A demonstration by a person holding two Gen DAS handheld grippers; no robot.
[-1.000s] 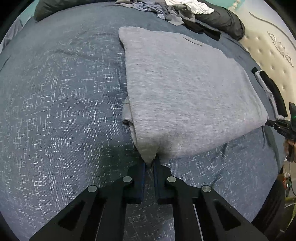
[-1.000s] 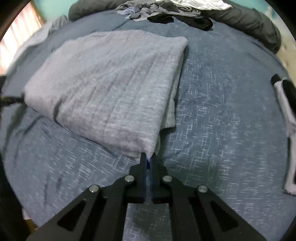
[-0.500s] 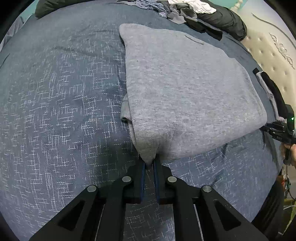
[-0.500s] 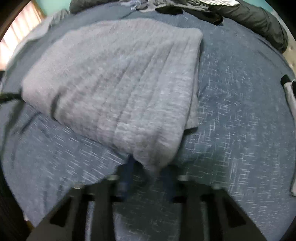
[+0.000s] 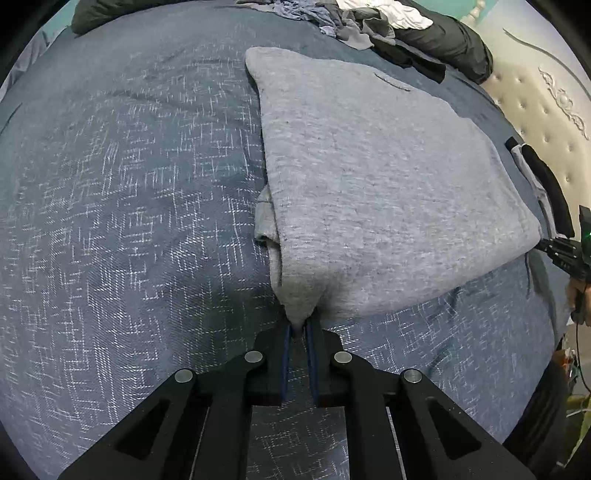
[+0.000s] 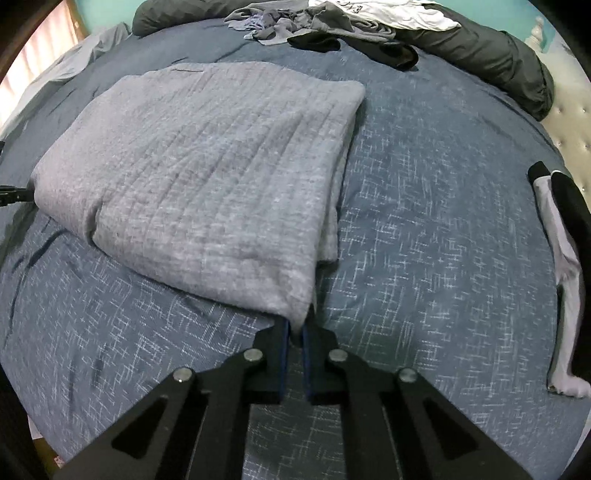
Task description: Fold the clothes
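Note:
A grey knit garment (image 5: 369,177) lies folded over on the blue patterned bedspread (image 5: 129,221). My left gripper (image 5: 298,326) is shut on its near left corner, which is pulled to a point. In the right wrist view the same grey garment (image 6: 207,173) spreads to the left, and my right gripper (image 6: 294,328) is shut on its near right corner. The right gripper also shows at the far right edge of the left wrist view, at the garment's other corner. An inner layer of the garment pokes out along each side fold.
A heap of unfolded clothes (image 6: 332,22) and a dark pillow or duvet roll (image 6: 491,55) lie at the far side of the bed. A black and white garment (image 6: 565,266) lies at the right edge beside the tufted headboard (image 5: 546,103).
Both grippers kept their hold on the corners. The right one swung forward over the garment half a second ago and has come back, leaving the cloth slightly shifted toward the far side.

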